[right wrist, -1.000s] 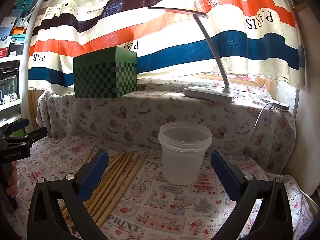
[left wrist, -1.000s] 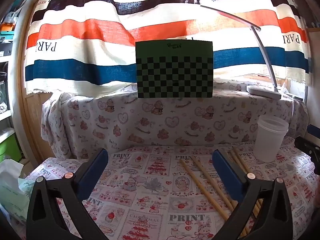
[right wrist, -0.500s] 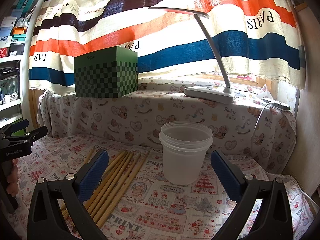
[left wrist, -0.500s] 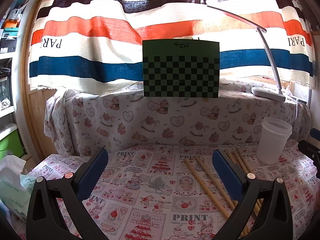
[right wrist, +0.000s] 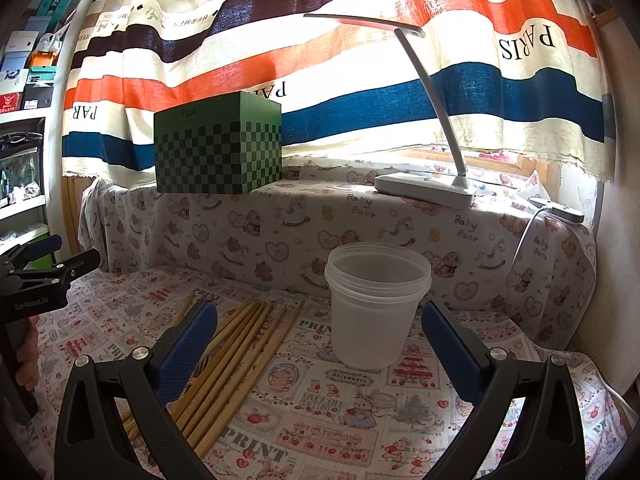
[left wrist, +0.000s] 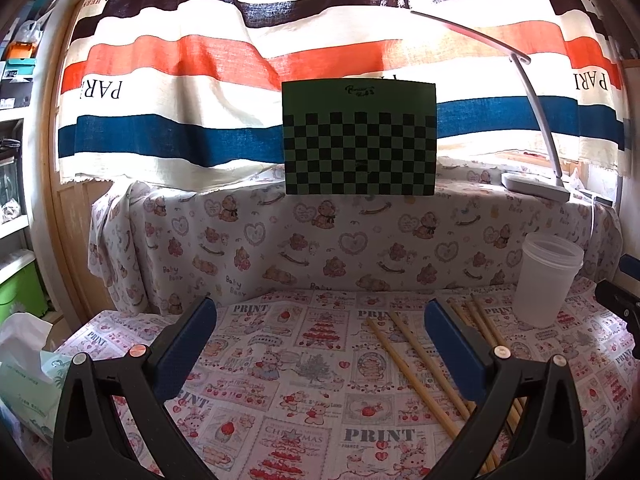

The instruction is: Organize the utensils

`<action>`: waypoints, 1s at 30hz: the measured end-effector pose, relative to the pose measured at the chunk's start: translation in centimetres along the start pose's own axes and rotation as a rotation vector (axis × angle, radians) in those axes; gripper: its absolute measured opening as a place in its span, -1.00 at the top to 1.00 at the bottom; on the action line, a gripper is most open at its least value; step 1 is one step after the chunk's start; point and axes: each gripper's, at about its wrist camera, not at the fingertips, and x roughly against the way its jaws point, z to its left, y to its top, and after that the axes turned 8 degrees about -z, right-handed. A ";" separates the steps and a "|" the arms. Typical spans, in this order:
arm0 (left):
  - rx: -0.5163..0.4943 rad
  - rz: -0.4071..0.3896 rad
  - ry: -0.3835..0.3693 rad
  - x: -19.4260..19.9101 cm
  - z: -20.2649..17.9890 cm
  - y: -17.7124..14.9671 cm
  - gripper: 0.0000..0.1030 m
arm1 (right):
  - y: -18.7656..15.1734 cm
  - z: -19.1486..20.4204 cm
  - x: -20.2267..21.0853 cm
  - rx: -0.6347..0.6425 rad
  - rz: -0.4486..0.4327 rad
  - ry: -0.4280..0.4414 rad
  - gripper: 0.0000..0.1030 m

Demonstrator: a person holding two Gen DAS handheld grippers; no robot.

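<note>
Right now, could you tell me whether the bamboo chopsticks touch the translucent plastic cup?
Apart: the right wrist view shows patterned cloth between the chopsticks and the cup.

A green checkered box [right wrist: 218,146] stands on the ledge [right wrist: 320,220] behind the table, toward its left end, before a striped curtain [right wrist: 360,80]. A white desk lamp [right wrist: 426,190] sits toward the ledge's right end, a white cable [right wrist: 524,236] hanging beside it. A tissue pack [left wrist: 24,376] lies off the table's left edge, beside shelves [right wrist: 24,92].
</note>
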 end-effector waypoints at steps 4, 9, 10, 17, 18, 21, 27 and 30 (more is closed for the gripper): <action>0.000 0.003 0.001 0.0 0.0 0.0 -1.00 | 0.0 0.0 0.0 -0.002 0.000 -0.001 -1.00; 0.000 0.002 0.001 -0.1 0.0 0.0 -1.00 | 0.0 -0.1 -0.1 0.000 0.001 0.002 -1.00; -0.001 0.002 0.001 -0.1 0.0 0.0 -1.00 | 0.0 0.0 -0.1 0.000 0.001 0.003 -1.00; 0.001 0.010 -0.003 -0.3 0.0 -0.1 -1.00 | 0.0 0.0 -0.1 0.000 0.002 0.003 -1.00; 0.001 0.010 -0.003 -0.3 0.0 -0.1 -1.00 | 0.0 -0.1 -0.1 0.000 0.002 0.003 -1.00; -0.001 0.009 -0.003 -0.3 0.0 -0.1 -1.00 | 0.0 0.0 -0.1 -0.001 0.003 0.003 -1.00; -0.002 0.009 -0.002 -0.4 0.0 -0.1 -1.00 | 0.0 0.0 -0.1 0.000 0.003 0.003 -1.00; -0.003 0.010 -0.002 -0.4 0.0 -0.1 -1.00 | 0.0 0.0 -0.1 0.000 0.004 0.003 -1.00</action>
